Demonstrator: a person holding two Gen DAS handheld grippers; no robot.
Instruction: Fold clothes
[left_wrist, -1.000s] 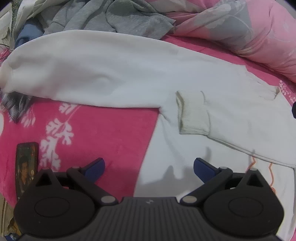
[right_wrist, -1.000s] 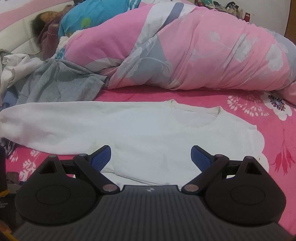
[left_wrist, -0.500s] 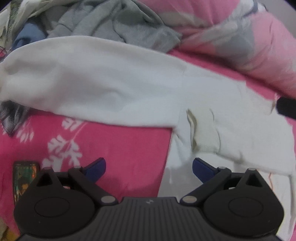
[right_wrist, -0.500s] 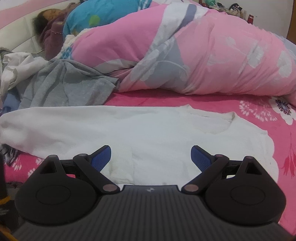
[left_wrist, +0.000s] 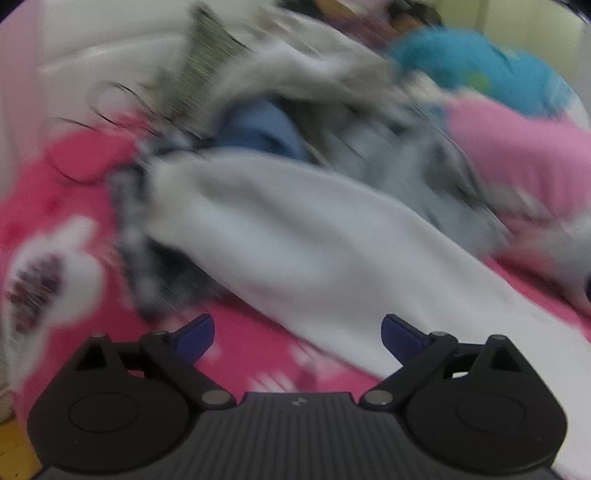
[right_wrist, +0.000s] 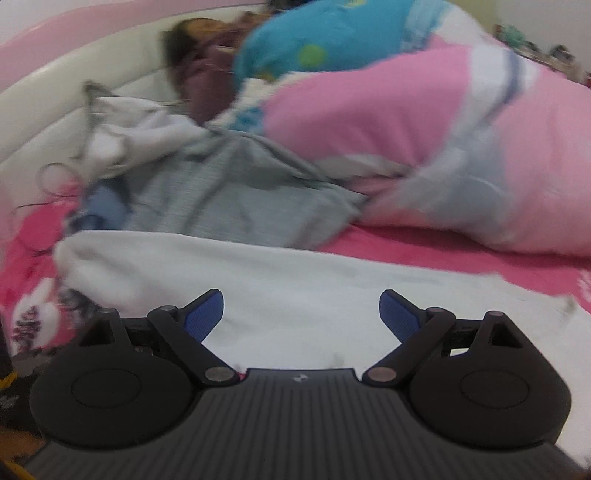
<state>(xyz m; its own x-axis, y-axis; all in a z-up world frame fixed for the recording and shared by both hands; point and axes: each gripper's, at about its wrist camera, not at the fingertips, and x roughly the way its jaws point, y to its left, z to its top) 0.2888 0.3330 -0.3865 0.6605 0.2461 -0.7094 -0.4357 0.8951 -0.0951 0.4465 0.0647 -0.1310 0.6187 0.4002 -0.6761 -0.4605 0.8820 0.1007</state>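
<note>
A white long-sleeved top (left_wrist: 303, 251) lies spread on the pink floral bedsheet (left_wrist: 55, 206), one sleeve stretching to the left. In the right wrist view the same top (right_wrist: 295, 280) fills the near middle. My left gripper (left_wrist: 297, 334) is open and empty, hovering over the lower edge of the sleeve. My right gripper (right_wrist: 301, 314) is open and empty, just above the top's body. Both views are motion-blurred.
A grey garment (right_wrist: 236, 199) and a blue one (right_wrist: 107, 206) are heaped behind the white top. A pink quilt (right_wrist: 461, 147) lies at the back right, with a person's head (right_wrist: 199, 62) near the cream headboard (right_wrist: 44, 110). A dark patterned cloth (left_wrist: 147, 266) pokes from under the sleeve.
Both grippers have swung left and forward toward the sleeve end and the clothes heap. The sleeve cuff and the phone on the sheet have left the left wrist view. Jaws stay open.
</note>
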